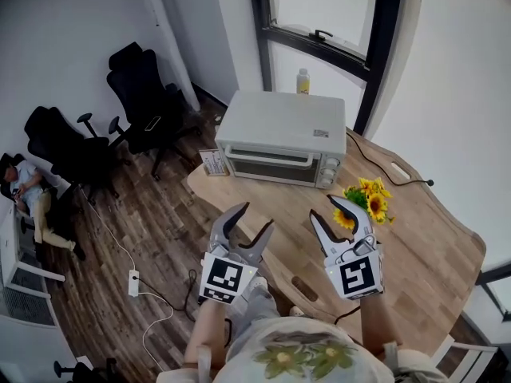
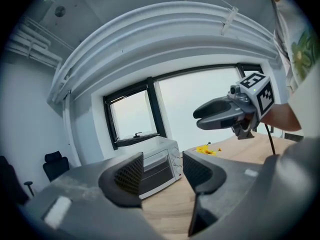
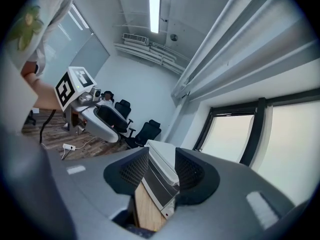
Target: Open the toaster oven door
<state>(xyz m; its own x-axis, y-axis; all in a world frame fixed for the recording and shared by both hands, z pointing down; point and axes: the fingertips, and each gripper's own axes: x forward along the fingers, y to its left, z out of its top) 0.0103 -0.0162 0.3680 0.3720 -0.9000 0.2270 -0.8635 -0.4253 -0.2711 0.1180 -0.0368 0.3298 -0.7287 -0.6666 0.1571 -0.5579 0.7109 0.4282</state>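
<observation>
We see the white toaster oven (image 1: pixel 281 138), door closed, at the far end of the wooden table (image 1: pixel 415 246). Our left gripper (image 1: pixel 254 218) and right gripper (image 1: pixel 326 207) hover short of it, jaws spread and empty. The label (image 1: pixel 321 133) on its top is too small to read.

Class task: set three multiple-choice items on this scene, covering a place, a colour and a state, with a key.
1. Where are the sunflowers?
A. on top of the toaster oven
B. on the floor
C. on the table, right of the oven in the head view

2. The oven's casing is:
A. white
B. black
C. red

3. The oven door is:
A. fully open
B. shut
C. taken off

Key: 1 C, they lie on the wood beside the oven; 2 A, its top is white; 3 B, it sits flush with the front.
</observation>
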